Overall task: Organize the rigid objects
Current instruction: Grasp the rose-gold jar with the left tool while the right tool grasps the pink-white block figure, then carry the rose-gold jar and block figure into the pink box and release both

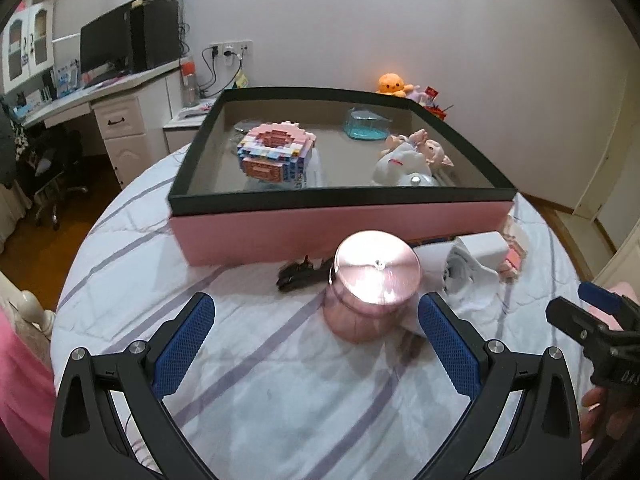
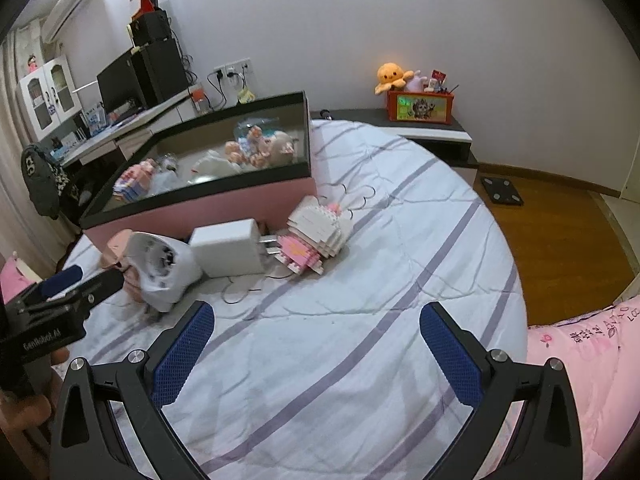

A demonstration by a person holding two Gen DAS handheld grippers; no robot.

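A pink box with a black rim (image 1: 340, 232) (image 2: 208, 208) stands on the striped bed and holds a brick model (image 1: 276, 152), a teal case (image 1: 366, 126) and pig figures (image 1: 416, 156). A pink lidded jar (image 1: 372, 284) lies on the sheet just ahead of my open, empty left gripper (image 1: 316, 344), closer to its right finger. My right gripper (image 2: 318, 354) is open and empty over bare sheet. Ahead of it lie a white charger block (image 2: 228, 250), a pink-and-white brick figure (image 2: 316, 236) and a white bag (image 2: 160, 272). The left gripper also shows in the right wrist view (image 2: 76, 284).
A black clip-like object (image 1: 298, 274) lies in front of the box. A thin wire (image 2: 352, 196) trails on the sheet. A desk with a monitor (image 1: 108, 48) stands at the left. A low shelf with toys (image 2: 420, 108) and wooden floor (image 2: 560, 232) are at the right.
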